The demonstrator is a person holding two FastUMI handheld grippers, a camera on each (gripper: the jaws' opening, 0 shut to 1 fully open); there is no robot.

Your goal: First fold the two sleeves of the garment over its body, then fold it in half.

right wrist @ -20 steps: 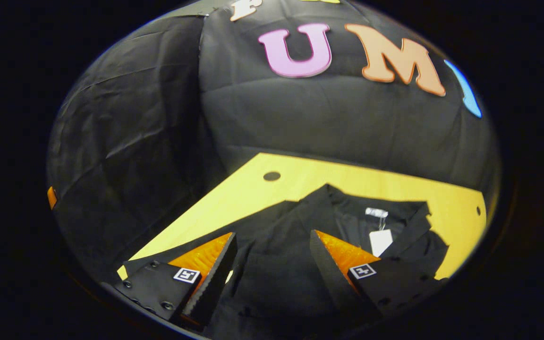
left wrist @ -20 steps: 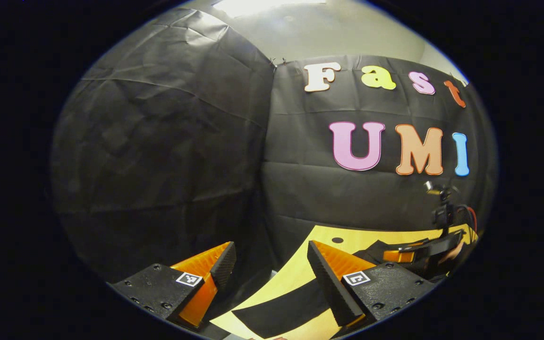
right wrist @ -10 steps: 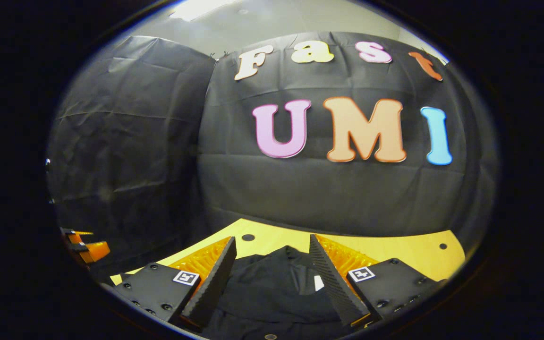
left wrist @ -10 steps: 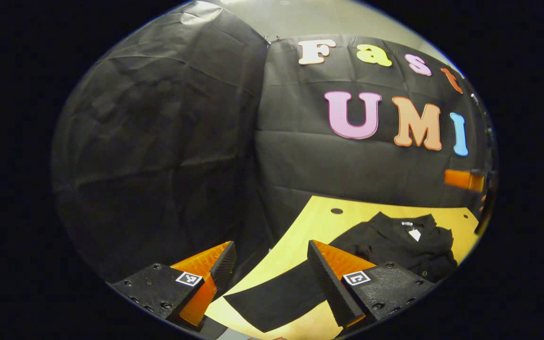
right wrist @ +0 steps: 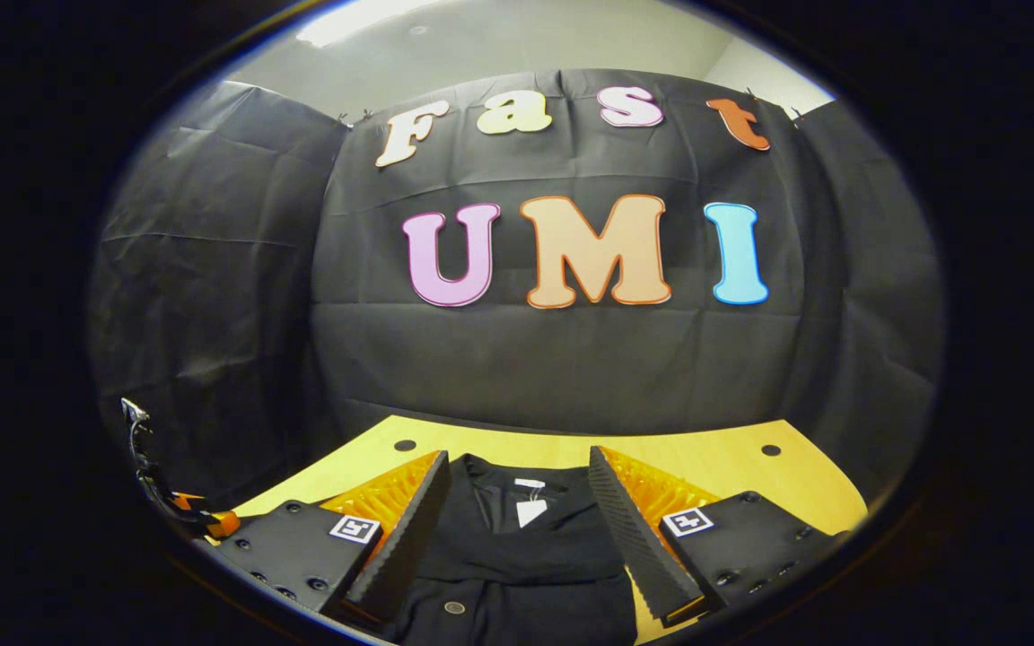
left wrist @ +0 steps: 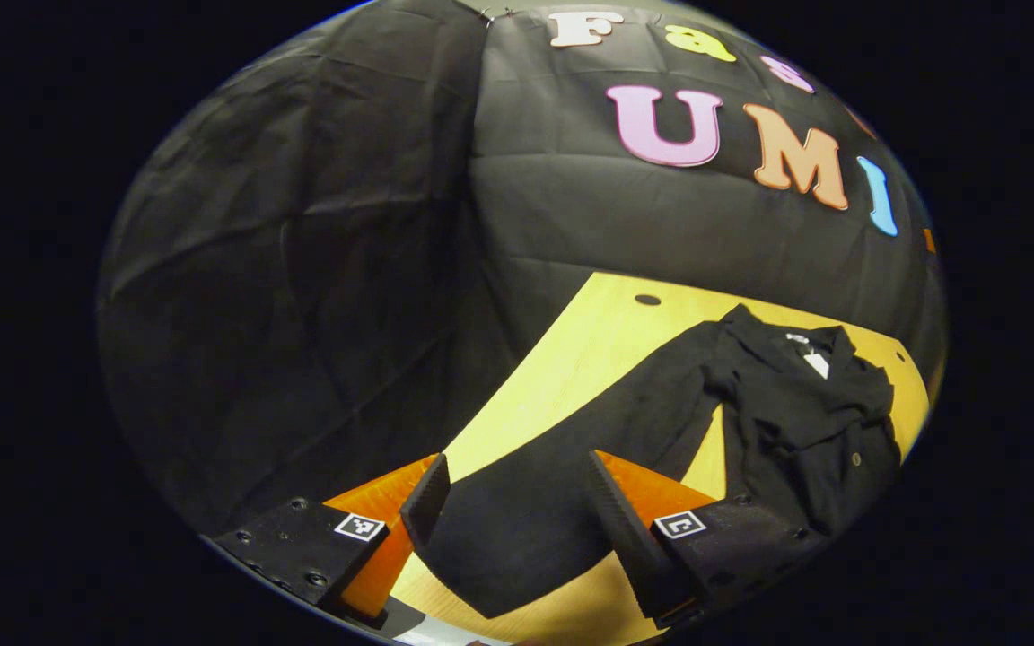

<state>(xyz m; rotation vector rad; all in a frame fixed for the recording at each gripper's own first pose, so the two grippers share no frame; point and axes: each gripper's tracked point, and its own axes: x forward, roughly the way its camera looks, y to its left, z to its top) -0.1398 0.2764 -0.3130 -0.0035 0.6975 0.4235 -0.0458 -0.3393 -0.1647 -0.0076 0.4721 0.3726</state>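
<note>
left claw [left wrist: 517,507]: released, tilted down since 1 s ago, now straddling the outstretched sleeve [left wrist: 562,475] | right claw [right wrist: 517,511]: released, lifted back above the collar | garment [right wrist: 517,538]: flat on the surface [left wrist: 589,350]; far side looks bunched over the body | judgement: this sleeve's fold comes next, halving pending

The left gripper [left wrist: 517,502] is held with jaws spread wide; the right gripper [right wrist: 517,502] is likewise held wide apart

Bare table [left wrist: 589,332] left of garment [left wrist: 795,413]
</note>
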